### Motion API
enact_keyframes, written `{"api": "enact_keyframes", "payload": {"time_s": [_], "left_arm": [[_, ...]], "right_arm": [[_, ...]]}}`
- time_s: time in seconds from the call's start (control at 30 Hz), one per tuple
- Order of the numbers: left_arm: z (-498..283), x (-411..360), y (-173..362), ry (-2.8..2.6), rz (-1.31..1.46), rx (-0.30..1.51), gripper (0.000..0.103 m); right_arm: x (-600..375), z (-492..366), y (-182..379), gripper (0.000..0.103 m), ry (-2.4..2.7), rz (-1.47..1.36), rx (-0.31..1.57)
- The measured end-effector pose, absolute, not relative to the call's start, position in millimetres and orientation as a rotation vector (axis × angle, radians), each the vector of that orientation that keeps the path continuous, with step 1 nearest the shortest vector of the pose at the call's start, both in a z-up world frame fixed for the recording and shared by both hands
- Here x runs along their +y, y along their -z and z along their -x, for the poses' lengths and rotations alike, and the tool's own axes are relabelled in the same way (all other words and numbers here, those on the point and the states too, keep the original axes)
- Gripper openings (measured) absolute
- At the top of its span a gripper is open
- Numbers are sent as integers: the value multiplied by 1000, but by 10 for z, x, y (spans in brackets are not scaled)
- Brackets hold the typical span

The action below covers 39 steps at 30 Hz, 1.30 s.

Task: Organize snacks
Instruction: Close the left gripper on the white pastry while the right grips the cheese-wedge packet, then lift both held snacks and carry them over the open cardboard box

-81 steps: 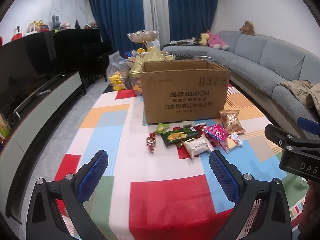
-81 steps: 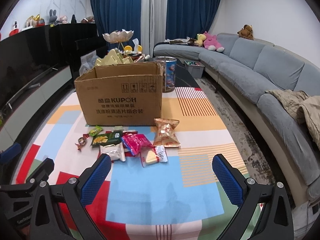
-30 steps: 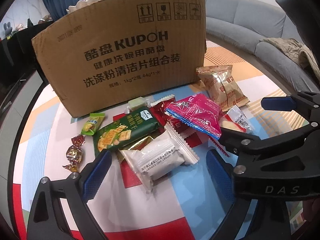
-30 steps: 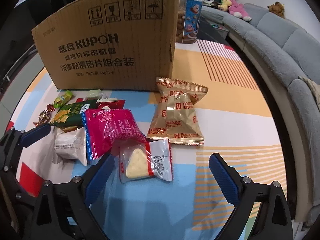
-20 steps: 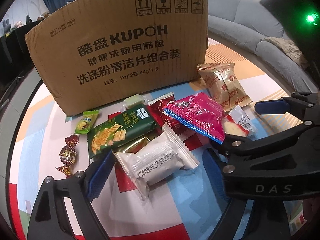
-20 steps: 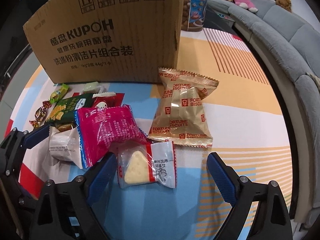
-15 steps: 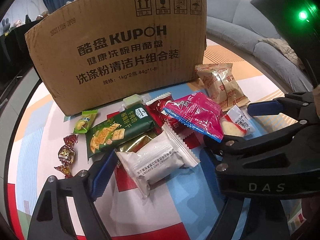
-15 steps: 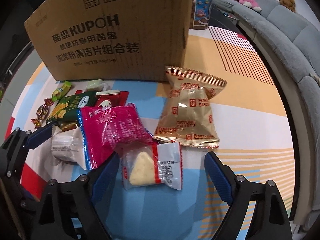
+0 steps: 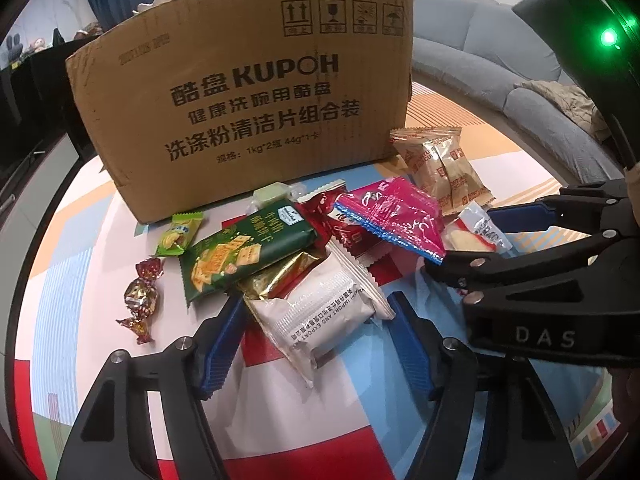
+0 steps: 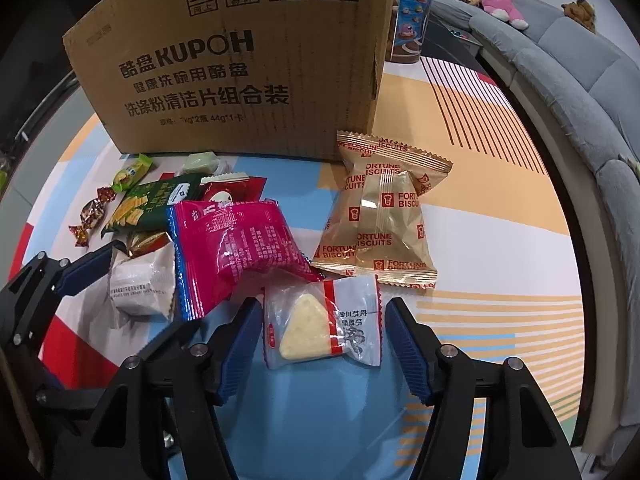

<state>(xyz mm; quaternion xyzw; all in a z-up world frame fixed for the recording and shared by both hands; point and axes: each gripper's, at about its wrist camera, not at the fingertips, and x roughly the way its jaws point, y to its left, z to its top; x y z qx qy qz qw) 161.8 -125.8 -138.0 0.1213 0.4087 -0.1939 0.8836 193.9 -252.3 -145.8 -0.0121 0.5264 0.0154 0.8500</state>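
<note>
Left gripper (image 9: 316,334) jaws apart, just been closing, straddling the white plastic snack packet (image 9: 320,312) with "IMPORT AND EXPORT" printed on it; left pad near the packet's end, right pad about at its crimped edge, contact not clear. Right gripper (image 10: 320,334) jaws also apart and just been closing, with the clear wrapper holding a pale triangular biscuit (image 10: 320,326) between them; red band and Chinese print, narrow gaps both sides. Both packets lie on the multicoloured patterned tabletop (image 10: 500,232), in front of the brown cardboard box (image 9: 248,92) printed "KUPOH", "1kg*2", "44g*1" plus Chinese text and handling symbols. Magenta foil packet (image 10: 236,248) overlaps the triangle wrapper's corner. Gold "FORTUNE BISCUITS" bag (image 10: 380,216) by the box's right corner. Dark green cracker packet (image 9: 244,252), small green candy (image 9: 180,234) and red-gold twist candy (image 9: 142,300) towards the left edge.
</note>
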Motion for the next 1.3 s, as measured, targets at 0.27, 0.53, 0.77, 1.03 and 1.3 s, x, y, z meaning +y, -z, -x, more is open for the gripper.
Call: {"api": "enact_keyframes", "payload": {"time_s": [0.27,0.53,0.77,1.03,1.3], "left_arm": [[-1556,-1153,1338,406,-244,849,60],[-1492,-1116,1231,395,-237,830,59],[-1415,-1075,1083,379,-233,808,59],[-1317,-958,851,355,-212,769,59],[-1257,-845,633,336,-184,729,59]], "right_arm": [[-2443,-1840,1421,41,-56,26,1089],[-2460,-1692,1361,35,-65,-19,1069],[-2392,-1519,1224,35,-59,-41,1043],[-2278,-1385,1010,35,-56,-32,1002],[-2204,-1362,801,35,-52,-18,953]]}}
